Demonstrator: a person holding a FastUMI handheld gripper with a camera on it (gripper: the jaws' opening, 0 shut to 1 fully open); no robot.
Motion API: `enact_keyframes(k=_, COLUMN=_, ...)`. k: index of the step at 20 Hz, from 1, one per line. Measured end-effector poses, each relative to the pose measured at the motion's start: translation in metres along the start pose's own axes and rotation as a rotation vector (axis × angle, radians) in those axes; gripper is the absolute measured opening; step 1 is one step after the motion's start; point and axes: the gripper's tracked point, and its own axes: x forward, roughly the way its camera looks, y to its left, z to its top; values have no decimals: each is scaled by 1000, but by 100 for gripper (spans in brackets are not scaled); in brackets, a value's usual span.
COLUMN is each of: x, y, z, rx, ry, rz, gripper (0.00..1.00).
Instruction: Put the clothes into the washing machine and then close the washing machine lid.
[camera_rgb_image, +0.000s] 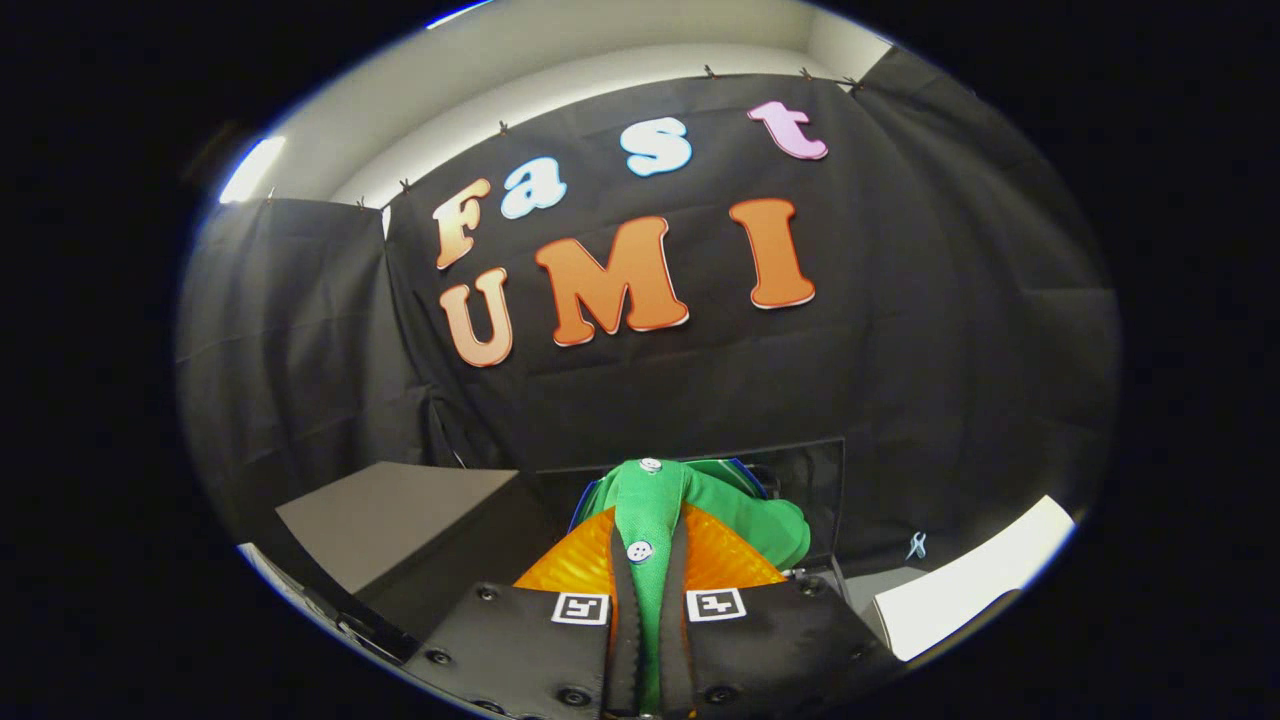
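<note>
While carried: green garment (648, 520) pinched between the fingers, button placket running straight ahead.
Gripper (648, 610): clamped on the cloth.
Washer: dark opening (800, 480) just beyond, slightly right.

Garment mostly hiding what lies beyond the fingers

The green garment (650, 510), pinched in the gripper (648, 560), is blocking the washing machine (800, 480) ahead at 12 o'clock, so its opening cannot be made out. The cloth's lower end is disappearing between the fingers (620, 640). A small pale mark (916, 546) at 2 o'clock is staying too small to identify.
</note>
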Motion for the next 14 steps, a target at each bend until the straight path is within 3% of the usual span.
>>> enact_keyframes(k=7, x=64, y=-61, z=-109, rx=49, ry=159, rz=-25, gripper=15)
enact_keyframes(k=14, x=114, y=-64, z=-195, rx=59, ry=301, rz=-17, gripper=15)
